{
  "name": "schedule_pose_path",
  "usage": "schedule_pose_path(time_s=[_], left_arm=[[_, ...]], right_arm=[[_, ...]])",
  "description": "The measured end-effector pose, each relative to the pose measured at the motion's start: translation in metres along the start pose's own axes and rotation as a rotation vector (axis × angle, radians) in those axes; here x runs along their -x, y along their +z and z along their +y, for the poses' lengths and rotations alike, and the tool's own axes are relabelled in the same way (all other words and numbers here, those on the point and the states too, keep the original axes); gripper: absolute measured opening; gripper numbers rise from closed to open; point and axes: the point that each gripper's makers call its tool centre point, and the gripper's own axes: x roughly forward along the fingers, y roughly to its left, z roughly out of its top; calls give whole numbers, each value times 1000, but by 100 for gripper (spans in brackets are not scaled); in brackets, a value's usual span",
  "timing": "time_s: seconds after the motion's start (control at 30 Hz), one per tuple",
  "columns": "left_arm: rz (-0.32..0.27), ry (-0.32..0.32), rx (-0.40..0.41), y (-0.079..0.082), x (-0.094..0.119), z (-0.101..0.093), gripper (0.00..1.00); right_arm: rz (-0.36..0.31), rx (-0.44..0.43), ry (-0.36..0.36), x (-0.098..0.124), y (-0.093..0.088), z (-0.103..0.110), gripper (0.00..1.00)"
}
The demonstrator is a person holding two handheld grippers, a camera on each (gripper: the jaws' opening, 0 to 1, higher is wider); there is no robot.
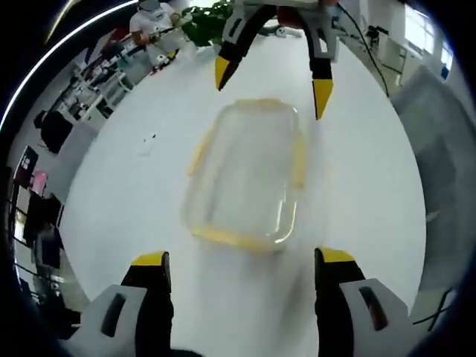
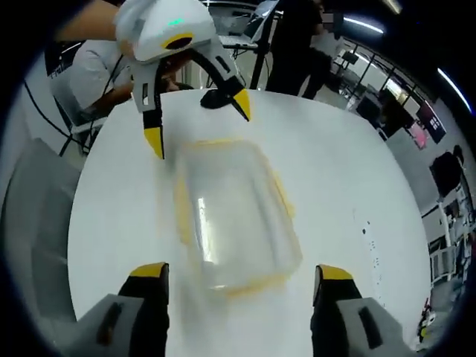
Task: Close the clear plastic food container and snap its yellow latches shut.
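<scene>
My left gripper view looks down along the left tongs [image 1: 242, 258] at the white bench [image 1: 357, 186]. The clear box [image 1: 244, 175] sits close in front, and the right tongs [image 1: 271, 78] come in from the far side, facing me. My right gripper view looks from the other side, down along the right tongs [image 2: 242, 273], also close. There the left tongs [image 2: 197, 123] face me across the clear box [image 2: 234, 216]. Both views share the box and the bench [image 2: 349, 171] around it.
</scene>
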Motion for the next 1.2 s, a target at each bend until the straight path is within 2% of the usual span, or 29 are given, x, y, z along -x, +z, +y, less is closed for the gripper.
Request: schedule_pose_path(time_s=[0.07, 0.17, 0.3, 0.37, 0.5, 0.63, 0.87, 1.2], left_arm=[[3, 7, -5, -4, 2, -1, 77], [-30, 16, 55, -3, 8, -2, 77], [-55, 46, 76, -2, 18, -4, 76], [-62, 53, 92, -3, 20, -6, 76], [-58, 57, 88, -8, 22, -16, 76], [-88, 90, 122, -12, 27, -20, 75], [-117, 99, 153, -18, 32, -39, 76], [-167, 158, 264, -29, 46, -46, 75]], right_arm=[[-7, -16, 0, 1, -1, 3, 79], [-18, -29, -22, 3, -5, 10, 79], [-49, -82, -33, 6, -7, 20, 77], [-54, -82, -44, 7, -10, 25, 75], [-92, -135, -64, 9, -12, 32, 78], [-110, -161, -94, 13, -16, 36, 78], [-150, -211, -119, 19, -20, 45, 77], [-187, -286, -133, 23, -31, 65, 76]])
